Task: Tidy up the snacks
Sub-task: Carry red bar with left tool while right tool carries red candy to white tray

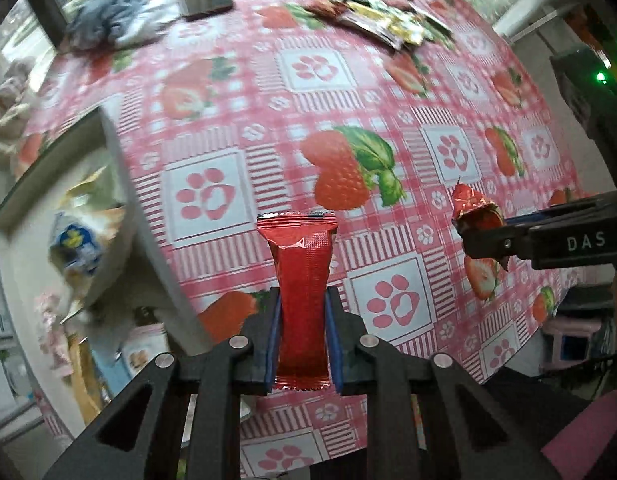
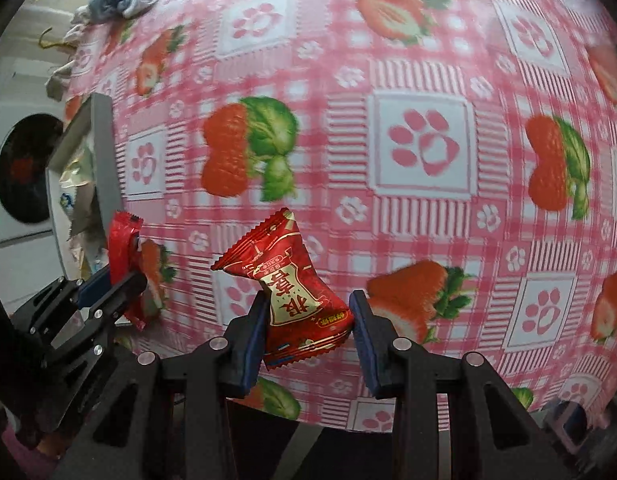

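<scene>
Red plain sachet (image 1: 304,292) clamped in left tongs (image 1: 302,344); right tongs (image 2: 308,336) grip printed packet (image 2: 296,296).

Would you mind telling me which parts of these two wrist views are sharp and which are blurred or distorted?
Left wrist view: the plain red packet in the left gripper is crisp; the snack pile and grey box are smeared. Right wrist view: the printed red packet in the right gripper is sharp, while the tablecloth is streaked. Both bulge from fisheye, with dark corners.

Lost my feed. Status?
Left gripper shut on plain red foil sachet. Right gripper shut on printed red snack packet. Grey bin leftward; nothing between.
</scene>
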Tool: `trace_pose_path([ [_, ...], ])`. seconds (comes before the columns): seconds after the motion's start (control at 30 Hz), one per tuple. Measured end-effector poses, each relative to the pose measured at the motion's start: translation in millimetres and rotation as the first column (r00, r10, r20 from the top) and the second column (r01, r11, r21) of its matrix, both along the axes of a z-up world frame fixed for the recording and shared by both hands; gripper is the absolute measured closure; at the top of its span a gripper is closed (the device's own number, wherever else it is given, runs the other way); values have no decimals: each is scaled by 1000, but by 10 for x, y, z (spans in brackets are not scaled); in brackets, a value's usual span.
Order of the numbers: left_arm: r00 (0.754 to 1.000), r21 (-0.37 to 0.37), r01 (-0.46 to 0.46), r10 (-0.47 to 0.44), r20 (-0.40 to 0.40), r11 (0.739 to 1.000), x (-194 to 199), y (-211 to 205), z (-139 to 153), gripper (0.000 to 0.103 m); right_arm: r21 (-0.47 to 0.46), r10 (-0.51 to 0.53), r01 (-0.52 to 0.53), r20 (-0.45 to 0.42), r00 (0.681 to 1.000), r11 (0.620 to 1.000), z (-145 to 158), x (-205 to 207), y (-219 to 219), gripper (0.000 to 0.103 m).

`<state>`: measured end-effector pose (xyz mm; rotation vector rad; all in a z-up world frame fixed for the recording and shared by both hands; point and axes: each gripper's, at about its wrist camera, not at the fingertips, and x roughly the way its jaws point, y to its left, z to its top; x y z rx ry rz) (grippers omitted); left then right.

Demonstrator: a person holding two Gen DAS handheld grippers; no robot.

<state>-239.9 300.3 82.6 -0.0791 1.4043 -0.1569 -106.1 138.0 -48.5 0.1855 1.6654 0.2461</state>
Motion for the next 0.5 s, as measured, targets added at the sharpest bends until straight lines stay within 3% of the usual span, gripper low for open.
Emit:
trace_pose_path([
  [0.17, 996, 2, -80, 79, 38, 997, -29, 109, 93, 81, -1, 71, -71, 31, 997, 998, 196, 3, 383, 62],
  [0.5, 965, 32, -249, 245, 91, 968, -163, 758, 257, 81, -5, 257, -257, 69, 964, 966, 329, 133, 1209, 62],
])
